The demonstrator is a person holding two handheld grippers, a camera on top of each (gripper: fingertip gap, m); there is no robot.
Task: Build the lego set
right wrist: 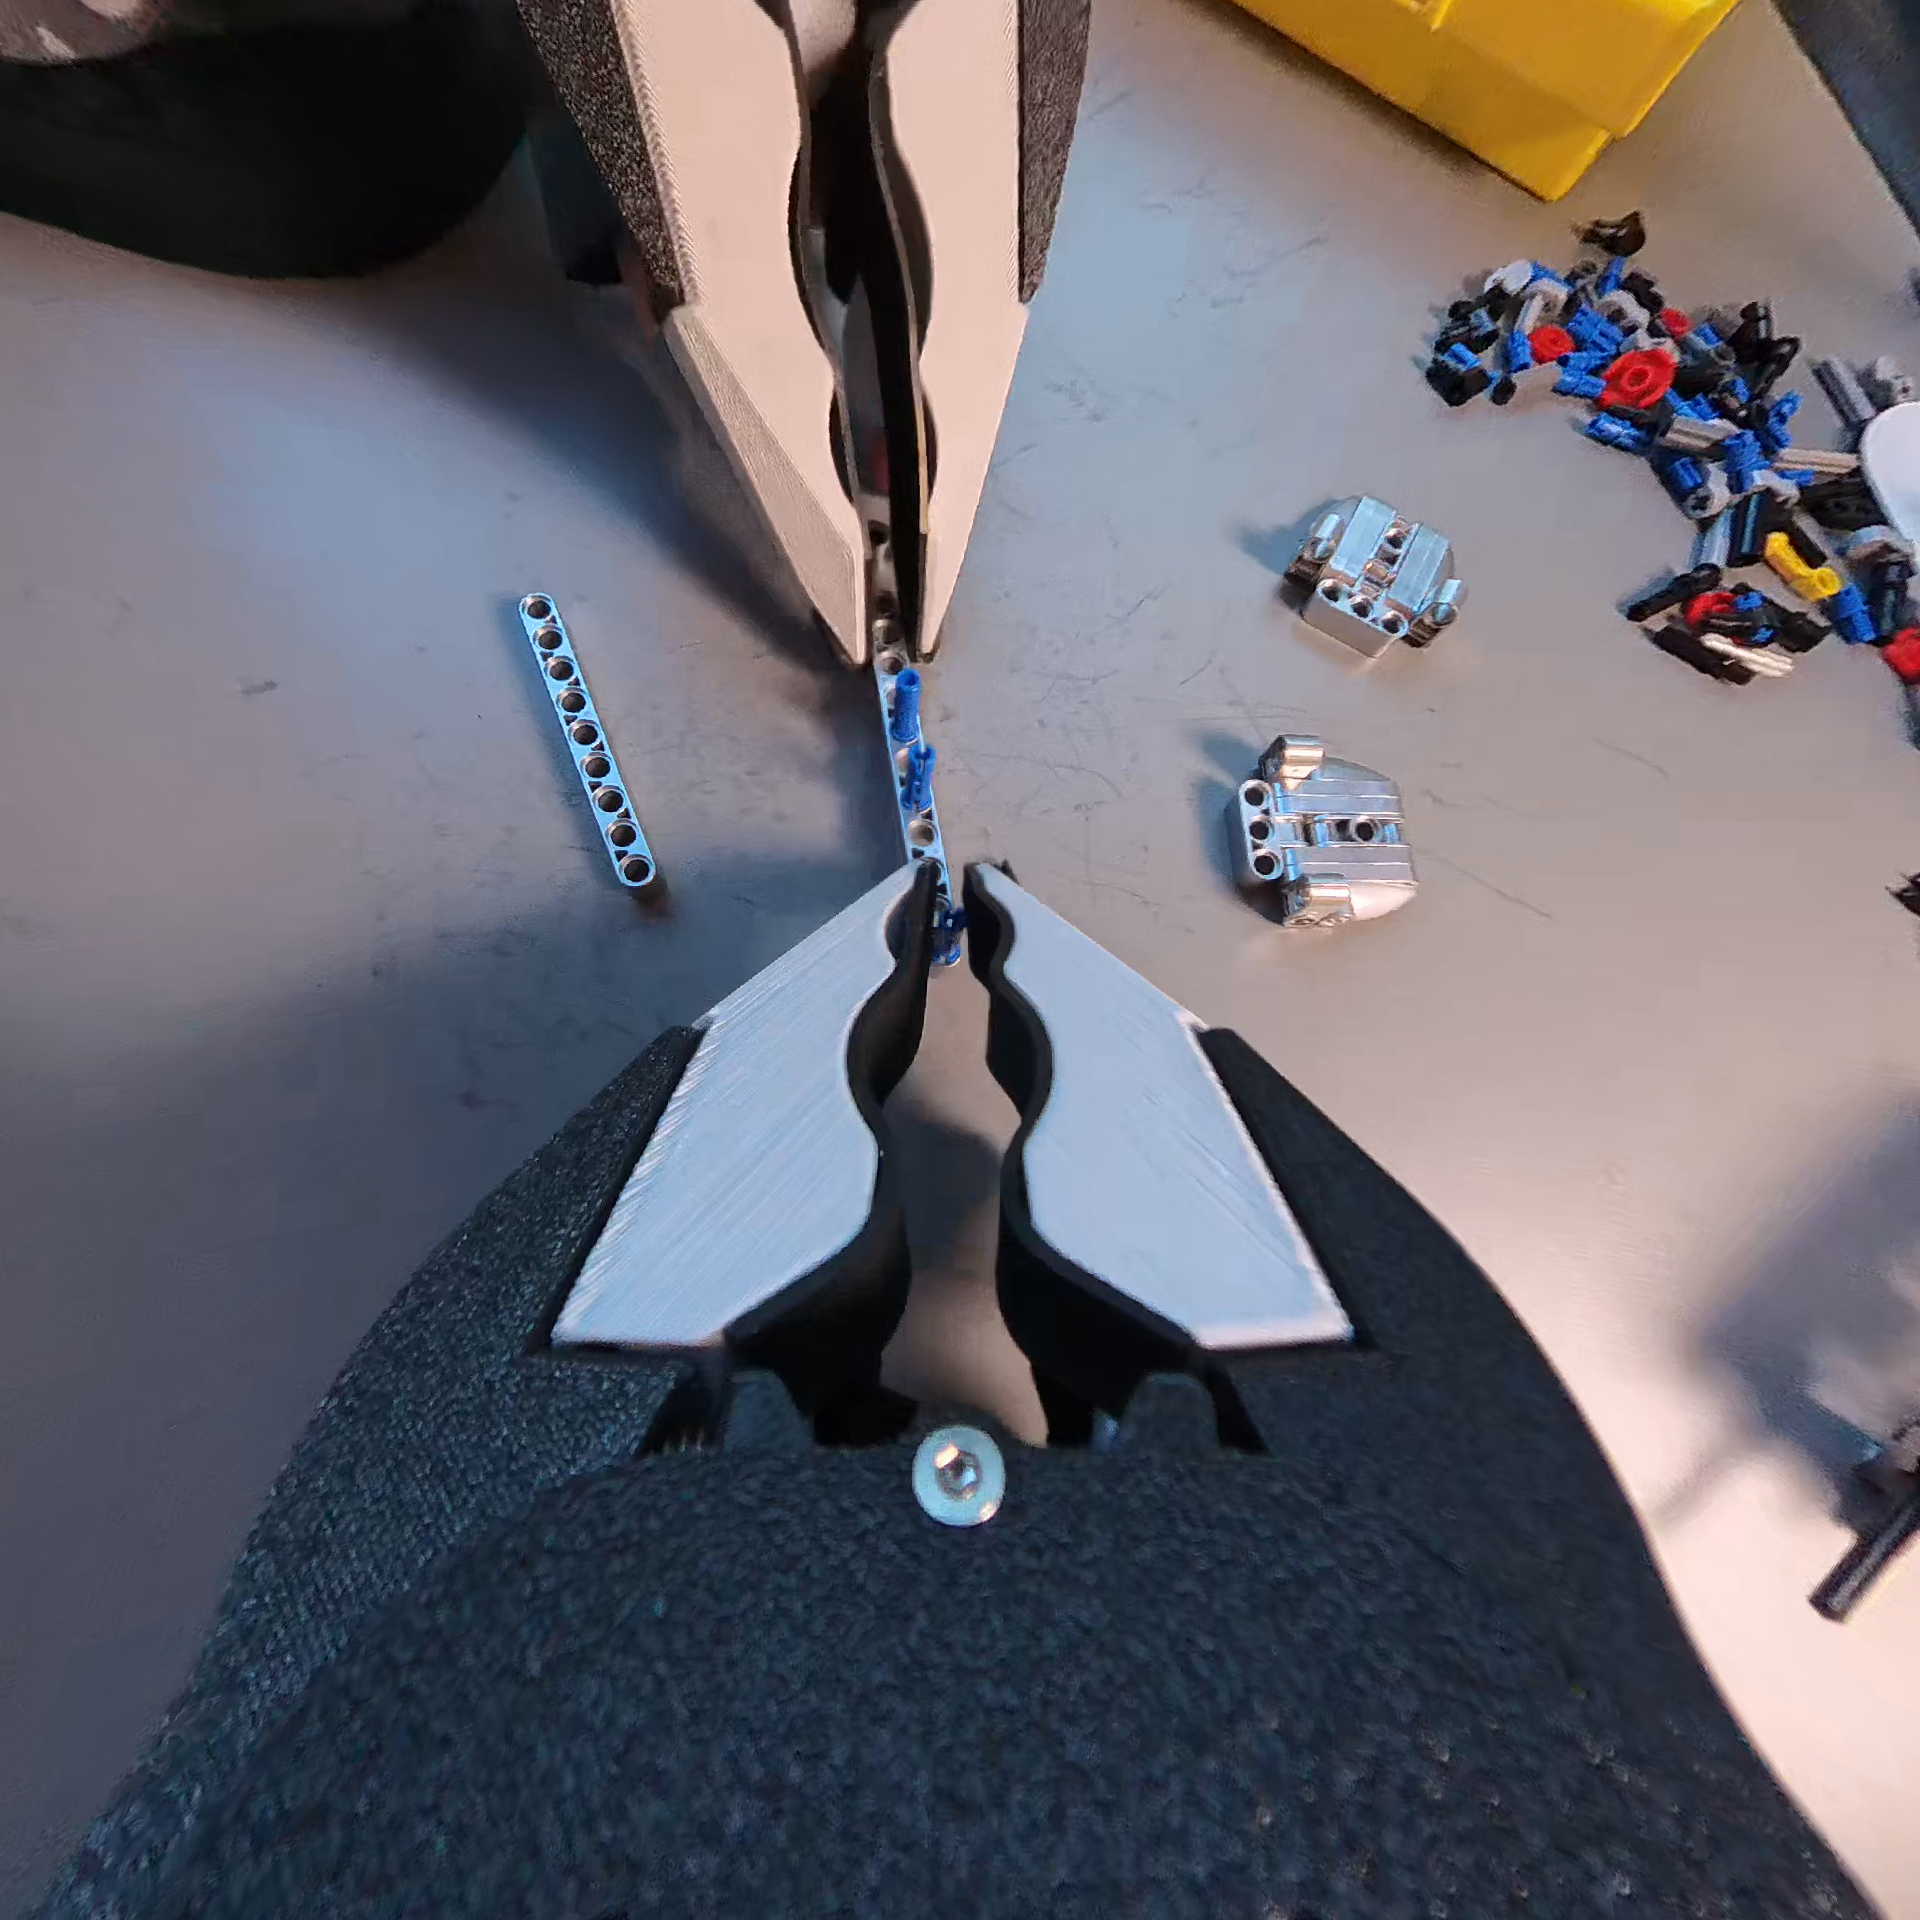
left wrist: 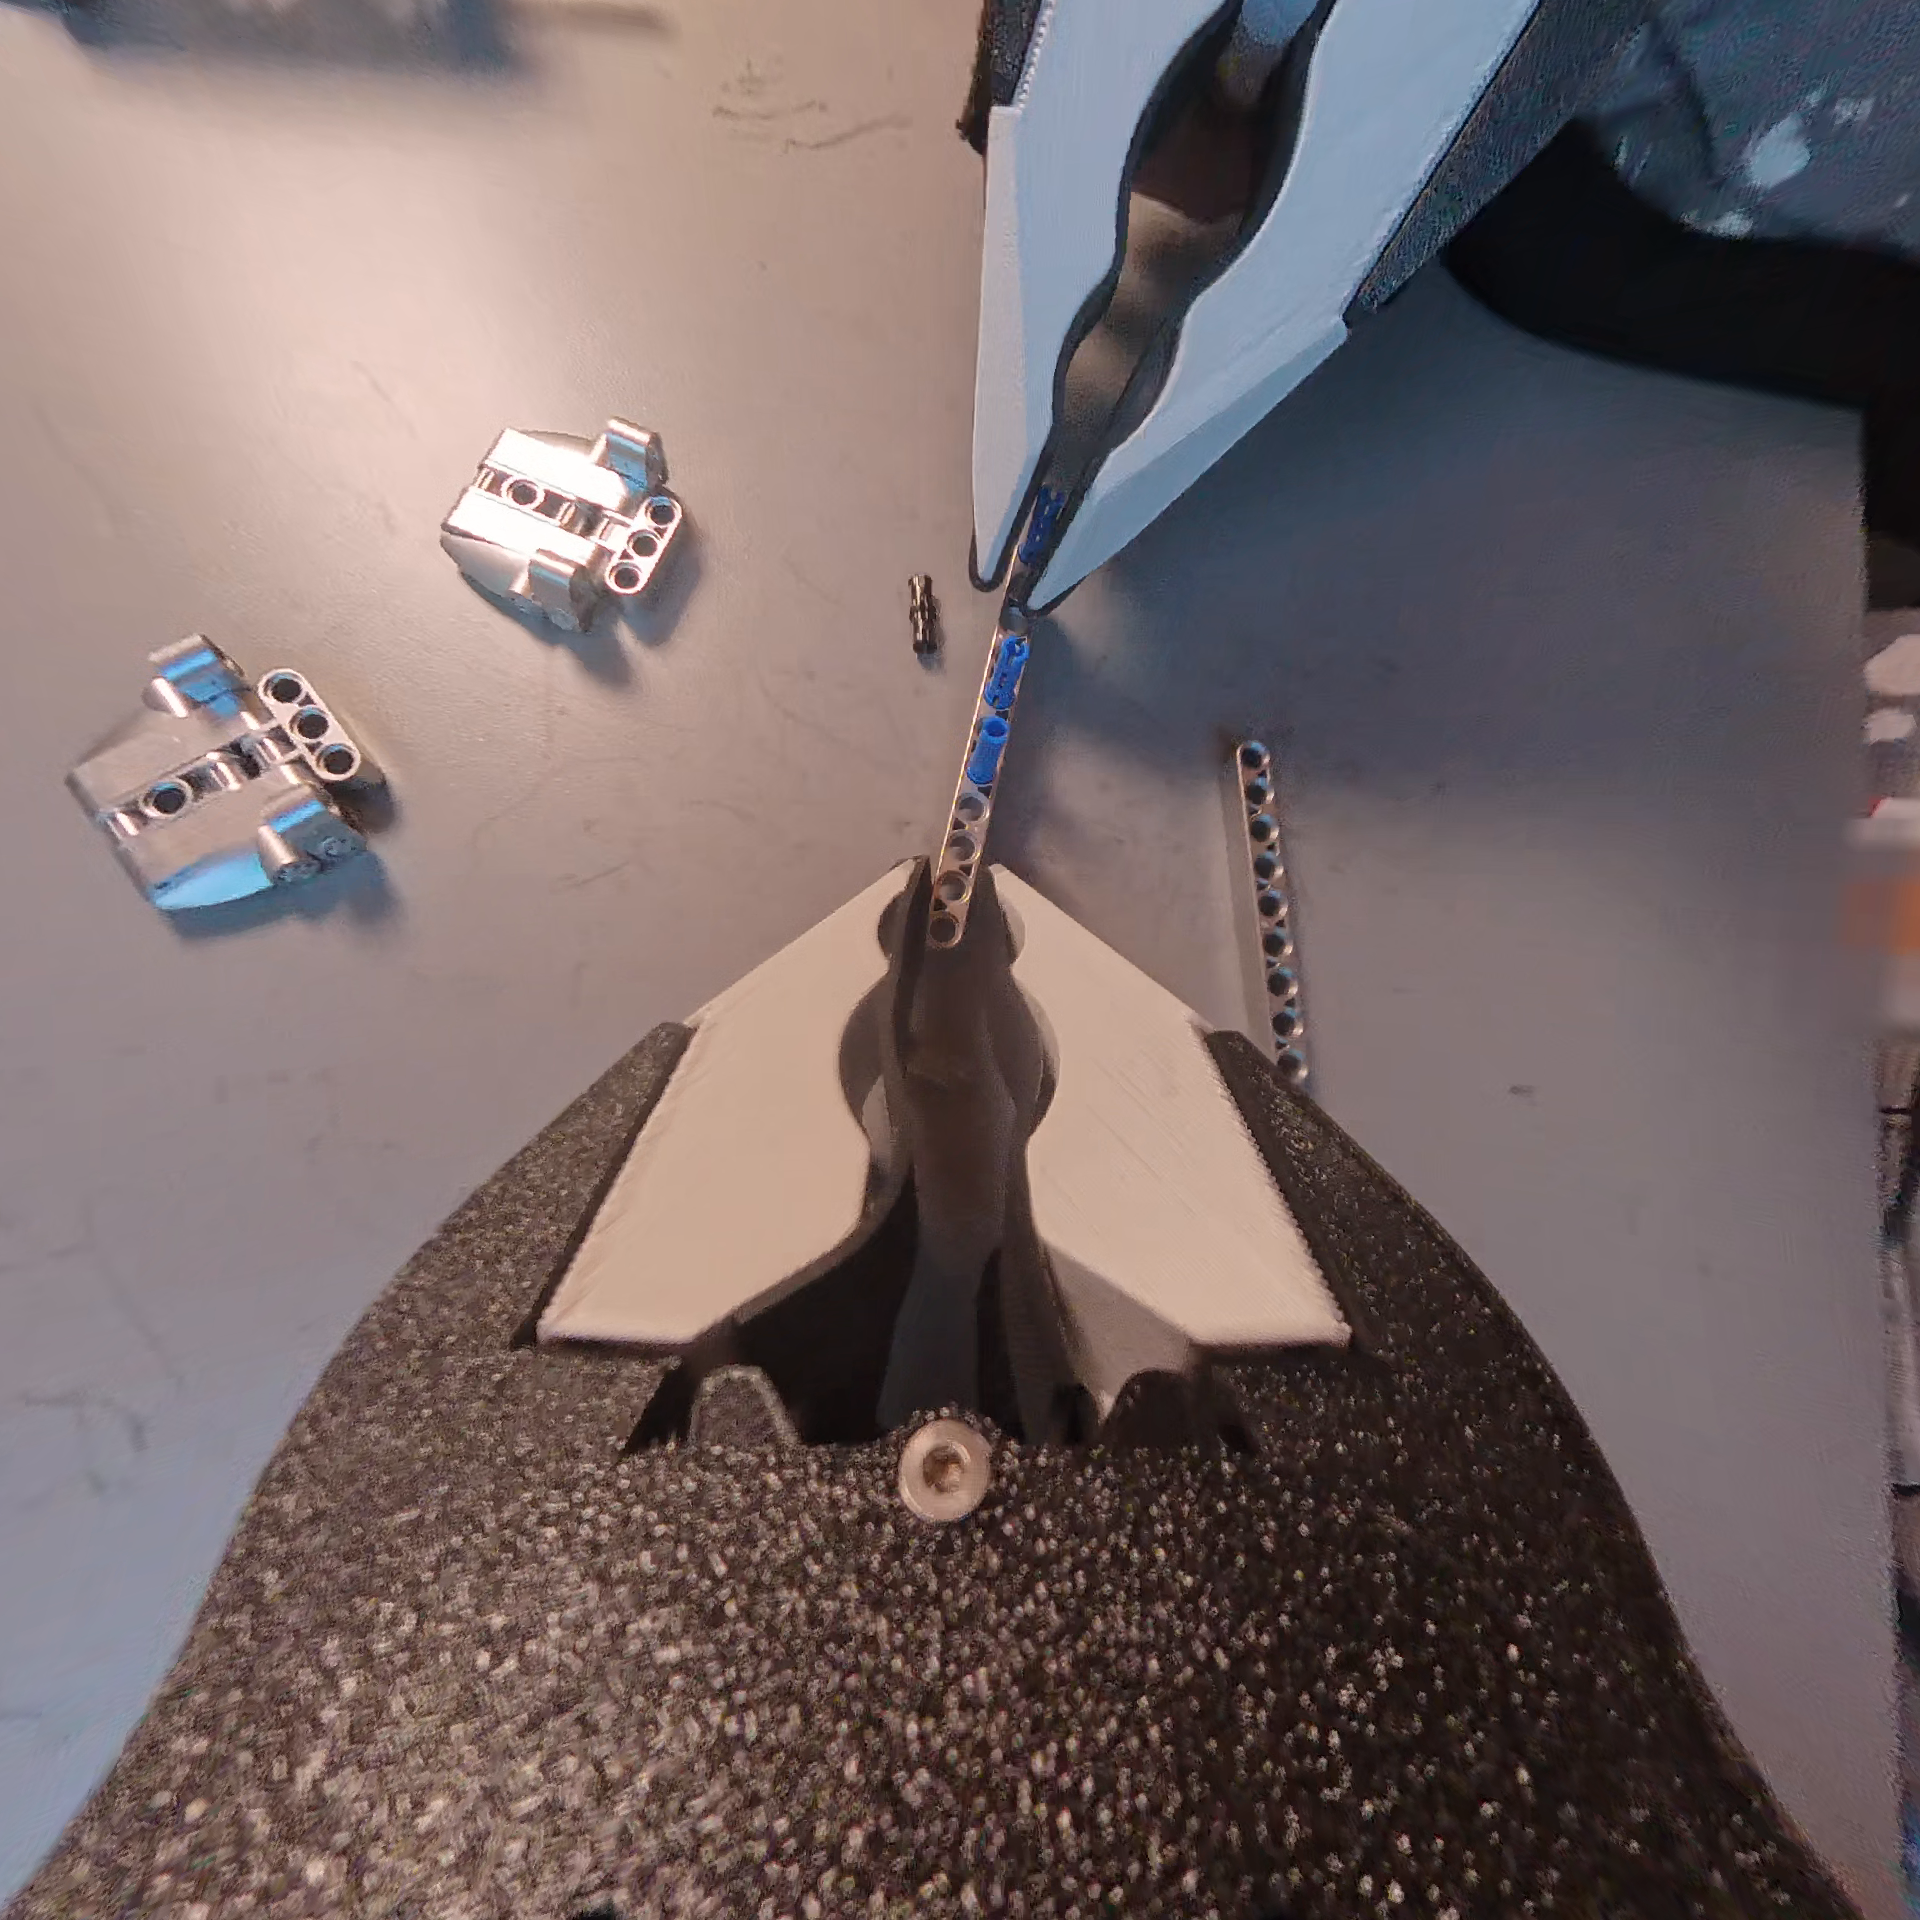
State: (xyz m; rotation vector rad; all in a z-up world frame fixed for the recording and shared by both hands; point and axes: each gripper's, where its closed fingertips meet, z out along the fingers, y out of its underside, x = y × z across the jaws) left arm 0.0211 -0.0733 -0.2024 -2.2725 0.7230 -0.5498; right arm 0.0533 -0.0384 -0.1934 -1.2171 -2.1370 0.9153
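A thin grey holed beam (left wrist: 971, 821) is held in the air between both grippers. My left gripper (left wrist: 956, 868) is shut on one end of it. My right gripper (right wrist: 948, 878) is closed on the other end, where a blue pin (right wrist: 948, 925) sits between its pads. Two more blue pins (left wrist: 1003, 670) stick out of the beam's middle (right wrist: 920, 821). The right gripper also shows at the top of the left wrist view (left wrist: 1023, 597). The left gripper also shows at the top of the right wrist view (right wrist: 894, 649).
A second grey beam (right wrist: 587, 738) lies on the grey table (right wrist: 312, 1039). Two silver panel pieces (right wrist: 1371, 577) (right wrist: 1320, 831) and a small black pin (left wrist: 923, 613) lie nearby. A pile of small parts (right wrist: 1683, 468) and a yellow bin (right wrist: 1486, 73) are at the far right. Tip to tip, the grippers are about 6 centimeters apart.
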